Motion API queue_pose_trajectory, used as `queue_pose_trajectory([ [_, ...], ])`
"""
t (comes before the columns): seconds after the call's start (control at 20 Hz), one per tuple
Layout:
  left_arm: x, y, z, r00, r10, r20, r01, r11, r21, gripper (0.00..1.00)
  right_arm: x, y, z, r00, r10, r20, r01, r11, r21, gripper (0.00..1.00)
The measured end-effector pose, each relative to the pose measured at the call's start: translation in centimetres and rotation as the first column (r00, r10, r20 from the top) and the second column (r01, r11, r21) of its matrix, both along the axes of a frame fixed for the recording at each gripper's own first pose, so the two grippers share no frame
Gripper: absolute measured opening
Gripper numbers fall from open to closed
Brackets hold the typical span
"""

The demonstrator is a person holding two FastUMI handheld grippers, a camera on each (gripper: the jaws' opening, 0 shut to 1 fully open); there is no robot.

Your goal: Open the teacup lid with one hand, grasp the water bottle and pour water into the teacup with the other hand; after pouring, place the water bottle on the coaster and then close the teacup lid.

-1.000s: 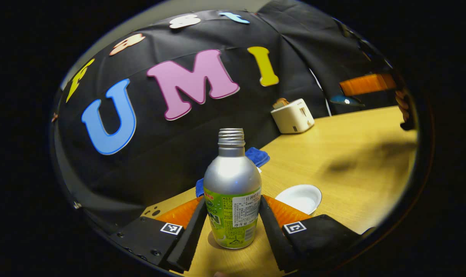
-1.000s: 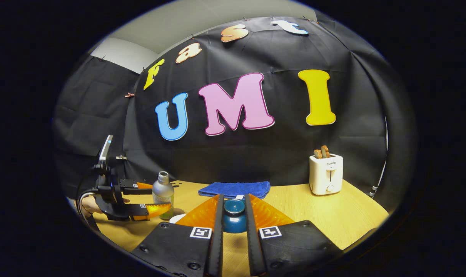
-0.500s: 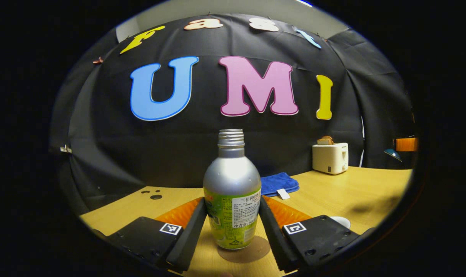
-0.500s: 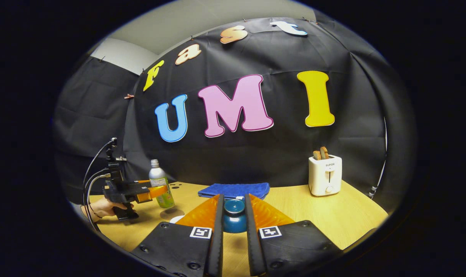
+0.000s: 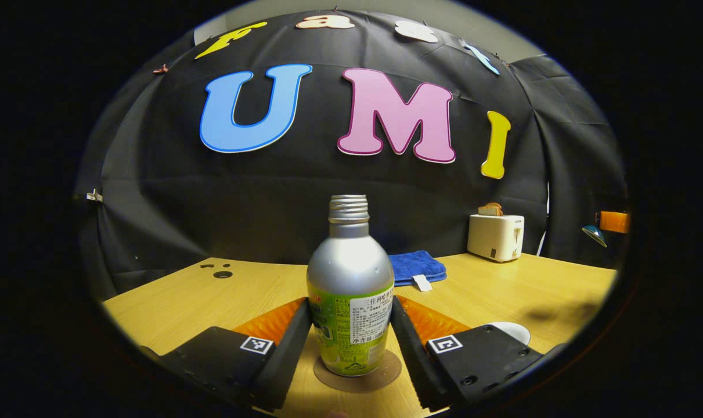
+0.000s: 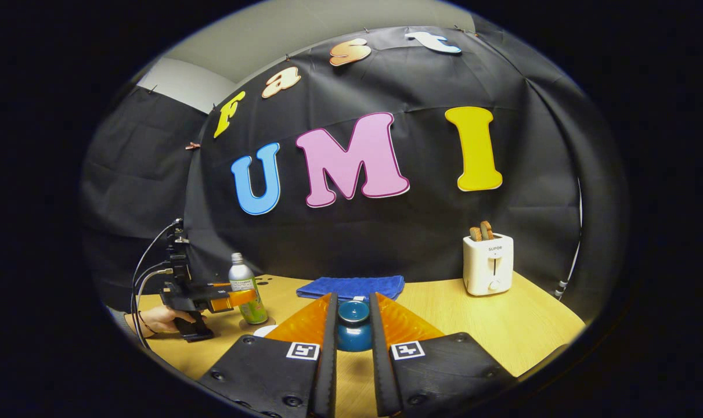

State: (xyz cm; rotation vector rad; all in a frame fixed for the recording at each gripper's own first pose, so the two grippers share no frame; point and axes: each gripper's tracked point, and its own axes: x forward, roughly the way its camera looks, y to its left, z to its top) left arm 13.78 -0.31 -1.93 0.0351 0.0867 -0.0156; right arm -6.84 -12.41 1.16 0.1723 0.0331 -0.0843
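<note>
A silver water bottle (image 5: 351, 267) with a green label and no cap stands upright, its base on a round brown coaster (image 5: 380, 374). My left gripper (image 5: 351, 307) is shut on its labelled body. In the right gripper view the same bottle (image 6: 244, 284) and coaster (image 6: 262, 323) sit at the far left, with the left gripper (image 6: 235, 299) and a hand (image 6: 162, 318) behind it. My right gripper (image 6: 353, 302) is shut on the dark blue teacup lid (image 6: 353, 334), held above the table. The white teacup (image 5: 516, 331) peeks out behind the left gripper's right finger.
A folded blue cloth (image 6: 351, 286) lies near the back wall. A white toaster (image 6: 489, 264) with bread in it stands at the back right. The wooden table (image 6: 519, 331) has bare room in front of the toaster.
My left gripper levelled out, carried the bottle away from the teacup and lowered it onto the coaster. The right gripper has kept still with the lid in it.
</note>
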Motion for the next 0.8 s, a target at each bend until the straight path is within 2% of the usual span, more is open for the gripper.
queue_pose_trajectory([
  [0.15, 0.0, 0.0, -0.8, 1.000, 0.000, -0.021, 0.000, 1.000, -0.005, 0.83, 0.1, 0.2, -0.2, 1.000, 0.006, -0.007, -0.006, 1.000, 0.000, 0.25],
  [0.25, -0.1, 0.1, -0.9, 0.999, 0.015, -0.032, -0.015, 1.000, 0.001, 0.84, 0.1, 0.4, -0.3, 1.000, 0.010, -0.009, -0.010, 1.000, 0.000, 0.29],
  [0.4, -0.6, 0.1, -0.6, 0.999, 0.020, -0.047, -0.020, 1.000, 0.000, 0.92, 0.2, 0.6, -0.5, 1.000, 0.017, -0.013, -0.017, 1.000, 0.001, 0.35],
  [0.6, -2.4, 0.0, -0.3, 0.998, 0.018, -0.066, -0.020, 0.999, -0.032, 0.93, 0.7, 1.7, -0.9, 0.999, 0.037, -0.023, -0.037, 0.999, -0.001, 0.25],
  [0.7, -3.7, 0.3, -0.6, 0.996, 0.028, -0.085, -0.033, 0.997, -0.065, 0.93, 1.0, 2.6, -1.3, 0.998, 0.052, -0.032, -0.052, 0.999, -0.008, 0.35],
  [0.75, -4.5, 0.5, -0.7, 0.995, 0.034, -0.089, -0.042, 0.995, -0.087, 0.93, 1.3, 3.3, -1.7, 0.997, 0.063, -0.040, -0.064, 0.998, -0.010, 0.30],
  [0.8, -5.0, 0.7, -0.6, 0.995, 0.040, -0.087, -0.048, 0.994, -0.102, 0.92, 1.7, 4.0, -2.0, 0.996, 0.074, -0.048, -0.074, 0.997, -0.009, 0.30],
])
